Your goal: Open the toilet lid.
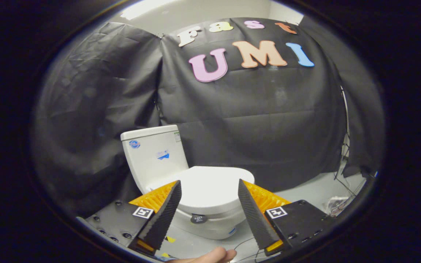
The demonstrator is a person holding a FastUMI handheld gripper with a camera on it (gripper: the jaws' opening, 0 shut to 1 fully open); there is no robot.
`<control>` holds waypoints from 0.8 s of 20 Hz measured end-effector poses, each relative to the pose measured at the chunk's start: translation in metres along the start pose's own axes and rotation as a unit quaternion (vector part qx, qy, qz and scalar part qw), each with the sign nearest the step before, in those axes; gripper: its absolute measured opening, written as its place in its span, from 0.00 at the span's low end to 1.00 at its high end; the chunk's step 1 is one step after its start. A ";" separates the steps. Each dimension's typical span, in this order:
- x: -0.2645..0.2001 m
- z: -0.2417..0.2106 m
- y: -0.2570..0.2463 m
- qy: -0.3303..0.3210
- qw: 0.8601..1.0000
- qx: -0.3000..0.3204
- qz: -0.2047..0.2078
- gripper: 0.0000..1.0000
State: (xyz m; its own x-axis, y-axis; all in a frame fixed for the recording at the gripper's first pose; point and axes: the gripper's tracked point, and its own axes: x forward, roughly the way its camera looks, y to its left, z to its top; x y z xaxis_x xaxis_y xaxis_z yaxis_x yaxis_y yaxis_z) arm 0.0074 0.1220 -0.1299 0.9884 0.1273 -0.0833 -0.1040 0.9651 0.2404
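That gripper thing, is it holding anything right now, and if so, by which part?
Nothing is held. The gripper is open, its fingers spread apart with the closed toilet lid beyond them, untouched.

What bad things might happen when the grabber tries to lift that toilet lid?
1. The closed white plastic toilet lid looks smooth and lies flat on the seat, so the open tool could slip off its rim.
2. The white ceramic tank stands right behind, so a lid flung up might bang it.
3. Loose black cables on the floor could snag.
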 end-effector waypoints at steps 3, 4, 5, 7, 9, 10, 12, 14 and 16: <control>-0.009 -0.011 0.004 0.004 1.000 0.015 -0.021 0.98; -0.011 -0.011 0.008 -0.004 1.000 0.009 -0.022 0.98; -0.009 -0.017 0.009 0.010 1.000 0.004 -0.027 0.98; -0.008 -0.024 0.009 0.024 0.999 0.008 -0.029 0.98; -0.006 -0.011 0.010 0.002 1.000 0.010 -0.030 0.98; -0.006 -0.011 0.007 -0.003 0.999 0.013 -0.034 0.98; -0.007 -0.011 0.003 -0.009 0.999 0.018 -0.041 0.98; -0.008 -0.012 -0.001 -0.016 0.998 0.030 -0.046 0.98; -0.005 -0.017 -0.002 -0.017 0.998 0.045 -0.047 0.99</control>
State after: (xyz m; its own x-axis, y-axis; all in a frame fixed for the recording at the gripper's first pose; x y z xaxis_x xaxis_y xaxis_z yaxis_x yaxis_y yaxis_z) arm 0.0010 0.1235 -0.1466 0.9967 0.0269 -0.0765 -0.0011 0.9478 0.3189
